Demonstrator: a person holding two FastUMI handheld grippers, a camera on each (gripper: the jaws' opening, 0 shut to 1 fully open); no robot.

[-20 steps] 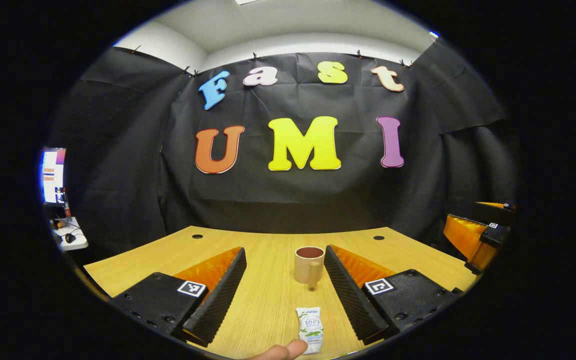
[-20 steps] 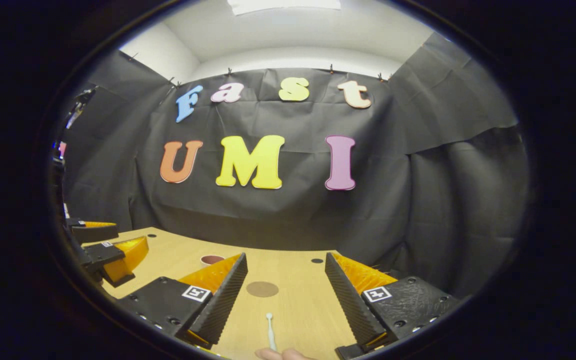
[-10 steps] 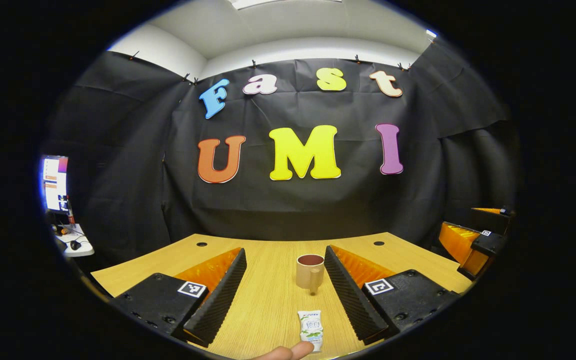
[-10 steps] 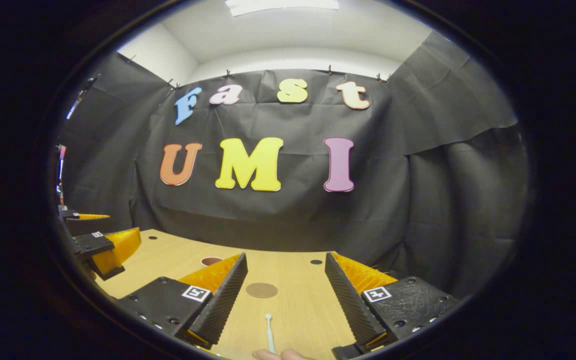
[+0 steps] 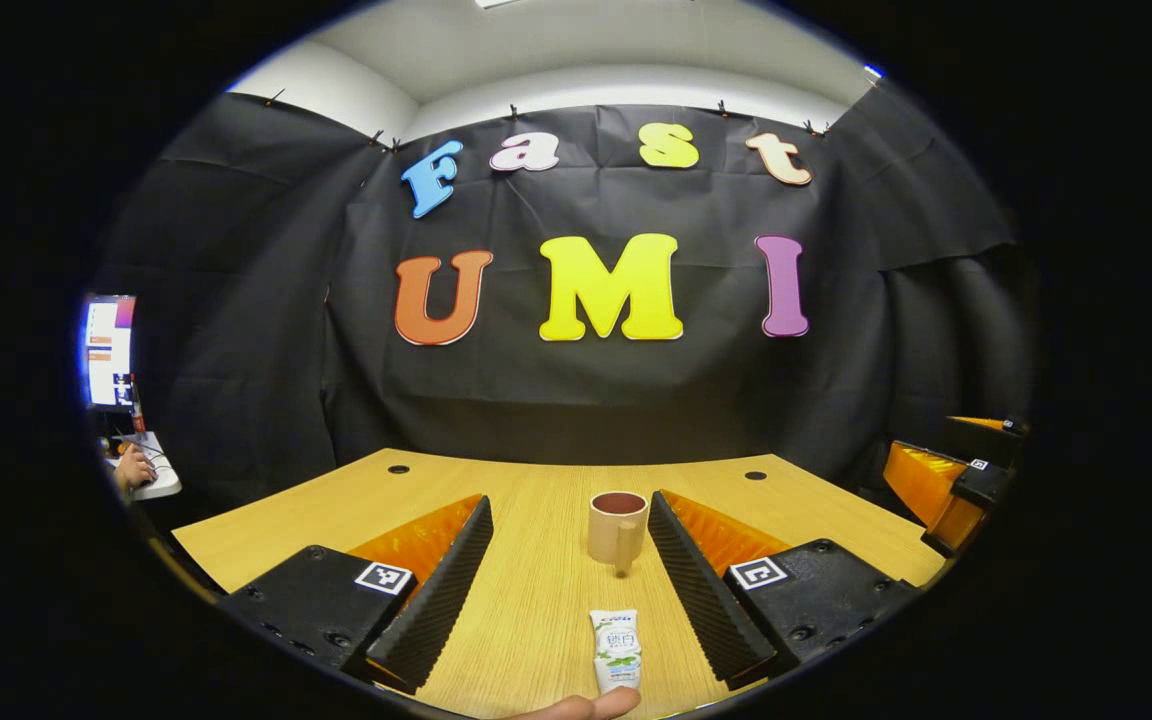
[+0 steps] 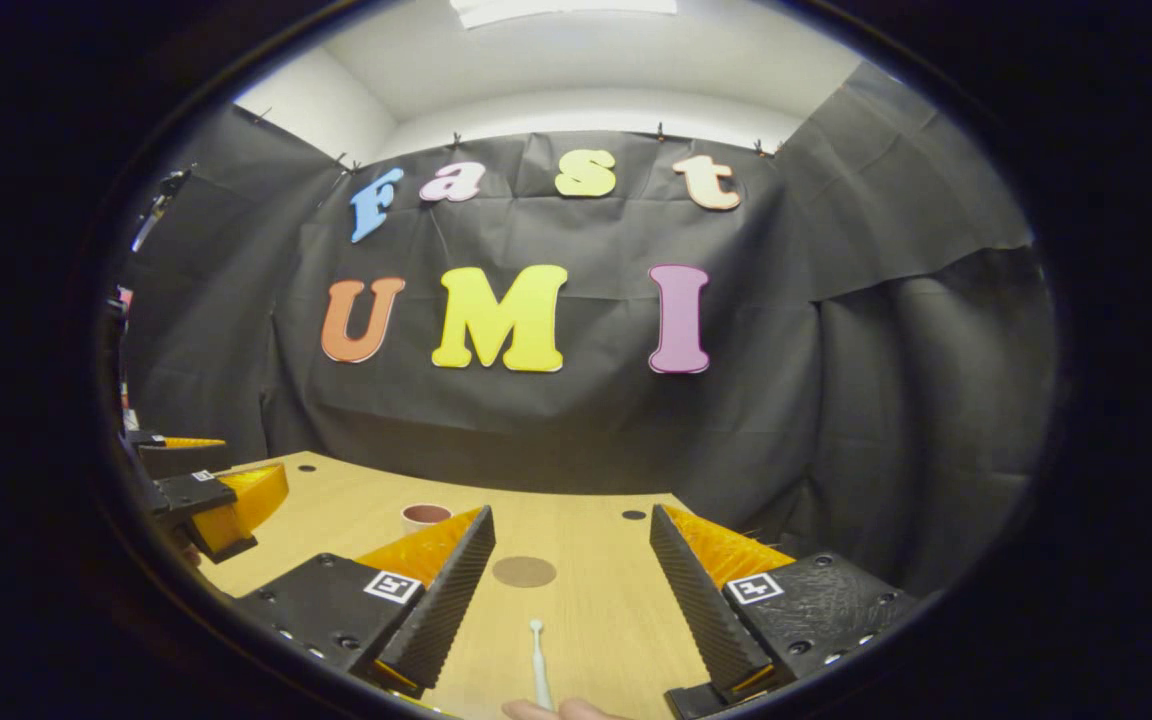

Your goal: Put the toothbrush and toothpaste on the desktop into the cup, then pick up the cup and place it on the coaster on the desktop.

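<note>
Jaws of the left gripper (image 5: 554,590) spread wide, nothing between them touching; jaws of the right gripper (image 6: 554,600) spread wide too, both hovering above the light wooden tabletop (image 5: 536,600). Left gripper view, nearest: a fingertip (image 5: 591,708) at the bottom edge, touching or just beside the near end of the small white toothpaste tube with green print (image 5: 616,650), which lies flat between the jaws. Farther on, the beige cup with a dark red inside (image 5: 617,527) stands upright, handle toward the camera. Right gripper view, nearest: white toothbrush (image 6: 538,662) lying flat between the jaws, a fingertip (image 6: 556,710) at its near end. Beyond it the round brown coaster (image 6: 524,571) lies flat. Far left, a monitor (image 5: 108,350).
</note>
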